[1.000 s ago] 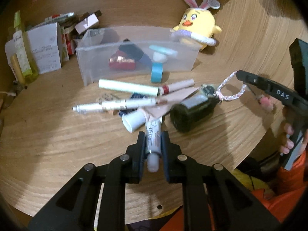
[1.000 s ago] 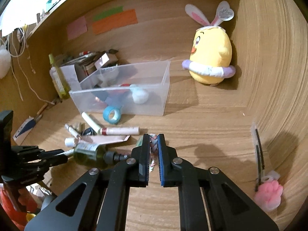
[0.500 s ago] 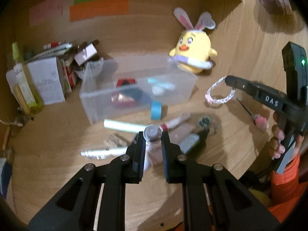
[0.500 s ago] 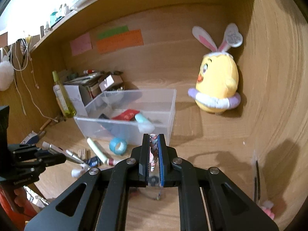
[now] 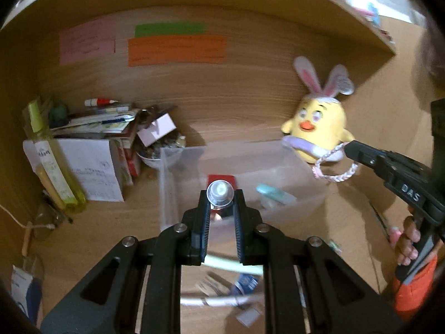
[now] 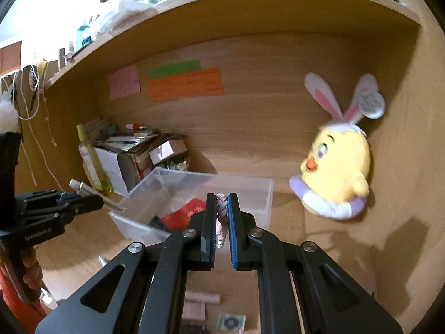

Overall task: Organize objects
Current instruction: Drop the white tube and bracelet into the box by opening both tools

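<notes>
My left gripper point(image 5: 220, 203) is shut on a small white tube point(image 5: 219, 192), cap end toward the camera, held in the air in front of the clear plastic bin point(image 5: 306, 172). The tube also shows in the right wrist view point(image 6: 80, 188). My right gripper point(image 6: 222, 211) is shut on a pink-and-white braided loop point(image 6: 221, 217), raised above the desk near the bin's point(image 6: 264, 192) right end. The loop hangs from that gripper in the left wrist view point(image 5: 332, 164). The bin holds a red packet point(image 6: 192, 213) and a teal item point(image 5: 271, 192).
A yellow bunny-eared chick plush point(image 6: 336, 172) stands right of the bin. Boxes, papers and a yellow-green bottle point(image 5: 52, 167) crowd the back left corner. Loose tubes and pens point(image 5: 233, 267) lie on the desk below my left gripper. A shelf runs overhead.
Both grippers have risen off the desk with their objects. The left lifted the tube from the pile toward the bin; the right carried the loop up and toward the bin.
</notes>
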`<state>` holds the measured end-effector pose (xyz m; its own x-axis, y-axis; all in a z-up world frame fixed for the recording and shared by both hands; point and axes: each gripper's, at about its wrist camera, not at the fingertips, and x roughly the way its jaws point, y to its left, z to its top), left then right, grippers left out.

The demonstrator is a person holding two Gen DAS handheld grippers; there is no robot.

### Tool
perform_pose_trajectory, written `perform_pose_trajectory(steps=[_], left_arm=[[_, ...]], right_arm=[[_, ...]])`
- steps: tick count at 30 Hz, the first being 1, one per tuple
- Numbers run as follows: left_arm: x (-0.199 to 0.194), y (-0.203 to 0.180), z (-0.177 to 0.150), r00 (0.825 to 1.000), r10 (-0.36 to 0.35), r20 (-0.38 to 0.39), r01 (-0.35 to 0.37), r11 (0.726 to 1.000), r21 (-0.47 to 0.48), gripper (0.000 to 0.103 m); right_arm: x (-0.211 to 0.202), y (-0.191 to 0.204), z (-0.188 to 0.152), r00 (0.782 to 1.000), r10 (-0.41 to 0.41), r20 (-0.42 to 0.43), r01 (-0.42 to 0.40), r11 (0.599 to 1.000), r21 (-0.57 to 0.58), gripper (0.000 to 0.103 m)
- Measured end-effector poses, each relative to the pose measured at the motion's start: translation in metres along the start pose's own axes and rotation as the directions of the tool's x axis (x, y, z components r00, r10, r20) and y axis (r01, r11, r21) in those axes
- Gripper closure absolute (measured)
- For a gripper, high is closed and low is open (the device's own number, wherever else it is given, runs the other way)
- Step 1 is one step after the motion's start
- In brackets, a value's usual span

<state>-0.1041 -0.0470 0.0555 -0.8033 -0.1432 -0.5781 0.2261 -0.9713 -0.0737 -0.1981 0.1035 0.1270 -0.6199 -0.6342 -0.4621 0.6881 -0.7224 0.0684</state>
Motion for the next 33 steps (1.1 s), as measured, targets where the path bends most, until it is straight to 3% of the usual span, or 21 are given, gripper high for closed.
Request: perform_pose_trajectory(steps=[7,15,18,21,24,26,28,32,33], left_arm=[[0.052,0.017,0.010,0.995,0.043,-0.084,-0.045,0.999,-0.017,0.088],[0.096,0.020,0.006,0.986,0.041,-0.161,-0.044,0.999,-0.018,0.088],[0.101,0.020,0.005,0.985,0.023,-0.174,-0.027,0.999,-0.021,0.087],[0.100,0.016,0.005,0.985,0.004,-0.174,-0.007,1.000,-0.016,0.087],[0.092,0.011,0.004,0.986,-0.004,-0.165,0.003,1.000,-0.005,0.072],[0.084,0.006,0.003,0.989,0.001,-0.145,0.001,1.000,0.009,0.060],[0.073,0.000,0.002,0.993,0.011,-0.120,-0.007,1.000,0.030,0.050],[0.048,-0.012,0.000,0.996,-0.001,-0.084,0.006,0.998,0.060,0.045],[0.041,-0.015,-0.002,0.997,-0.004,-0.071,0.009,0.998,0.065,0.035]], right_arm=[[0.059,0.016,0.004,0.986,0.091,-0.137,-0.096,0.995,-0.031,0.096],[0.114,0.017,-0.012,0.942,0.156,-0.297,-0.165,0.986,-0.008,0.096],[0.121,0.013,-0.015,0.934,0.155,-0.322,-0.163,0.987,0.002,0.096],[0.122,0.013,-0.015,0.939,0.102,-0.329,-0.117,0.993,-0.026,0.096],[0.121,0.013,-0.014,0.937,0.074,-0.342,-0.093,0.995,-0.040,0.082],[0.115,0.012,-0.014,0.944,0.059,-0.325,-0.078,0.996,-0.045,0.065],[0.108,0.012,-0.013,0.952,0.030,-0.304,-0.052,0.997,-0.065,0.059],[0.086,0.013,-0.011,0.965,-0.005,-0.262,-0.020,0.995,-0.095,0.045],[0.081,0.013,-0.011,0.968,-0.012,-0.250,-0.014,0.995,-0.101,0.044]])
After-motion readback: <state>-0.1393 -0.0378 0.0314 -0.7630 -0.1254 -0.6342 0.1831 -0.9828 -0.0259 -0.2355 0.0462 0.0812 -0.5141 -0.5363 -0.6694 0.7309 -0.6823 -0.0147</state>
